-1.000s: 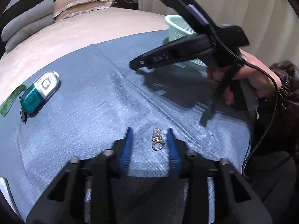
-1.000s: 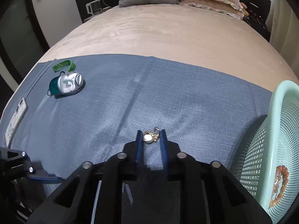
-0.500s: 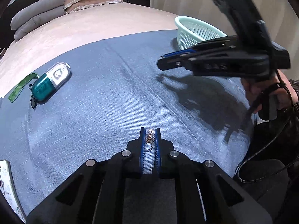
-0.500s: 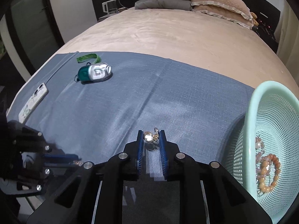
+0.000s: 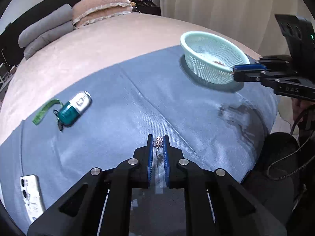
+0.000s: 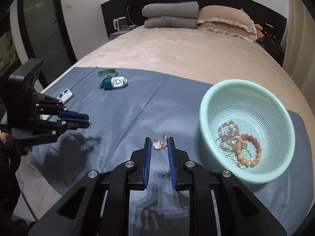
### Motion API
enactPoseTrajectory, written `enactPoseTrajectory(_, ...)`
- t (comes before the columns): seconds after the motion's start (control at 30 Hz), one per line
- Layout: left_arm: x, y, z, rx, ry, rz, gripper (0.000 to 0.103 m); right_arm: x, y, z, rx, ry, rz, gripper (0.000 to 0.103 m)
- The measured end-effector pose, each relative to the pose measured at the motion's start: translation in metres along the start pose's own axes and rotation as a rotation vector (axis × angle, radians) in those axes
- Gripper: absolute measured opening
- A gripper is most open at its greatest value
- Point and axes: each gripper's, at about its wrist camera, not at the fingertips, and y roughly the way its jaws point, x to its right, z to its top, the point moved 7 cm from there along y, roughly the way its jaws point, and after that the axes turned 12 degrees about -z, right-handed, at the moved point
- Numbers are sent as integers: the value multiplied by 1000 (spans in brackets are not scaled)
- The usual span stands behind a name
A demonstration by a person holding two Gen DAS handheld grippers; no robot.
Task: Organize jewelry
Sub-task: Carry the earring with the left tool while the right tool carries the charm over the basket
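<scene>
Over on the left, the left gripper (image 5: 158, 141) has its blue pads pinched on a small silvery charm (image 5: 158, 141), lifted clear of the blue cloth (image 5: 118, 129); its little tail hangs straight down toward six o'clock, its shadow on the cloth beneath. At ten o'clock from it lies a teal-and-white case (image 5: 75, 107), long axis running from seven to one o'clock, and a white phone (image 5: 31, 194) sits low at eight o'clock. Moving right, the right gripper (image 6: 159, 143) clamps a gold pendant (image 6: 157, 144) with a round clear stone, its long axis level across the pads, clasp end toward three o'clock. Farther right, at three o'clock, the mint basket (image 6: 204, 106) stands tilted, with beaded bracelets (image 6: 247, 151) in its bottom.
</scene>
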Motion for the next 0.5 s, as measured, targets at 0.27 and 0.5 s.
enactPoseTrajectory(0.27, 29, -22, 73, 63, 99, 18, 10, 45, -60, 27, 139, 49, -61, 16)
enactPoseTrajectory(0.5, 72, -4, 147, 93, 200, -41, 10, 90, -87, 50, 196, 49, -113, 16)
